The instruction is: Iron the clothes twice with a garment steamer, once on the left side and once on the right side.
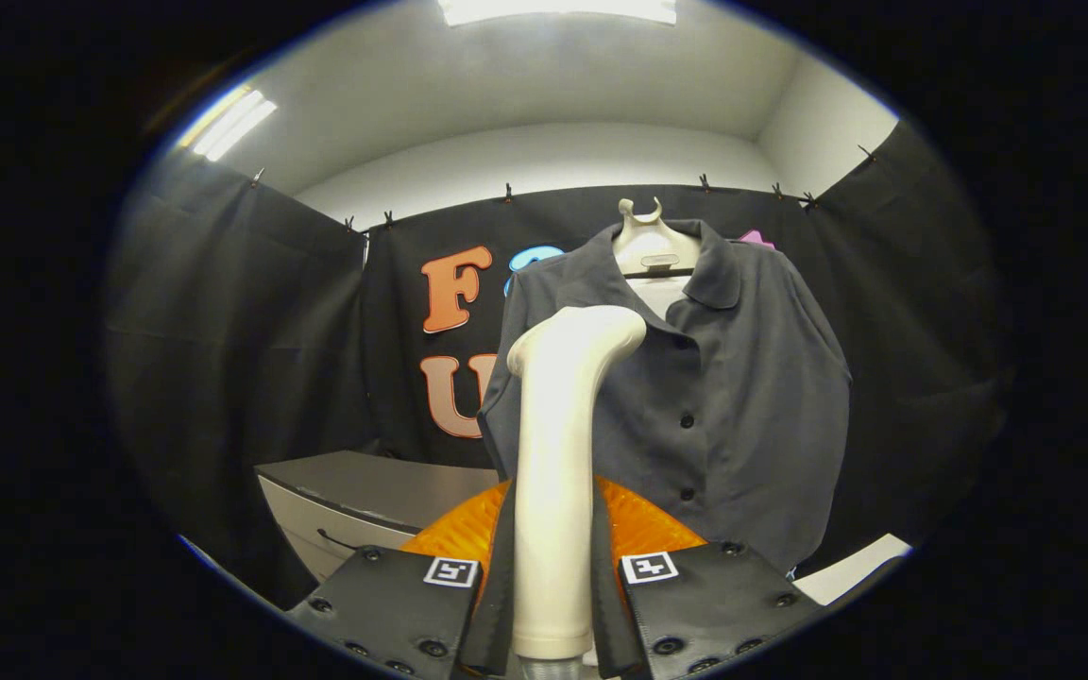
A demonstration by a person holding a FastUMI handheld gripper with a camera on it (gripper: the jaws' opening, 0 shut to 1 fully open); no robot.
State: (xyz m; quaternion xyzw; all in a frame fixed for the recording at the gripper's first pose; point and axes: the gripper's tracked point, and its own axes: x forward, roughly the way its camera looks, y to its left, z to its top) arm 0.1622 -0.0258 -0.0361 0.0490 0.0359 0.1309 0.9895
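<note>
Off to the left of my fingers, a grey cabinet (355, 496) sits low against the booth wall, its drawer front shut, so I cannot tell what it holds. Moving right, my gripper (552, 604) is closed on the garment steamer (558, 472): both fingers press the sides of its pale handle, which stands upright between them. I hold it that way so the bent head at the top faces the cloth. I judge the head to be at or very near the fabric, though contact is hidden behind it. Just behind the handle, an orange ribbed object (643, 524) peeks out low on both sides; I cannot make out what it is.

Beyond the fingers hangs the shirt (723, 397), dark, buttoned, draped on a pale hanger form (654, 247) so the front panels fall flat for steaming. The steamer head sits over the panel left of the button line. Farther right, a white surface edge (851, 571) shows below the hem.
</note>
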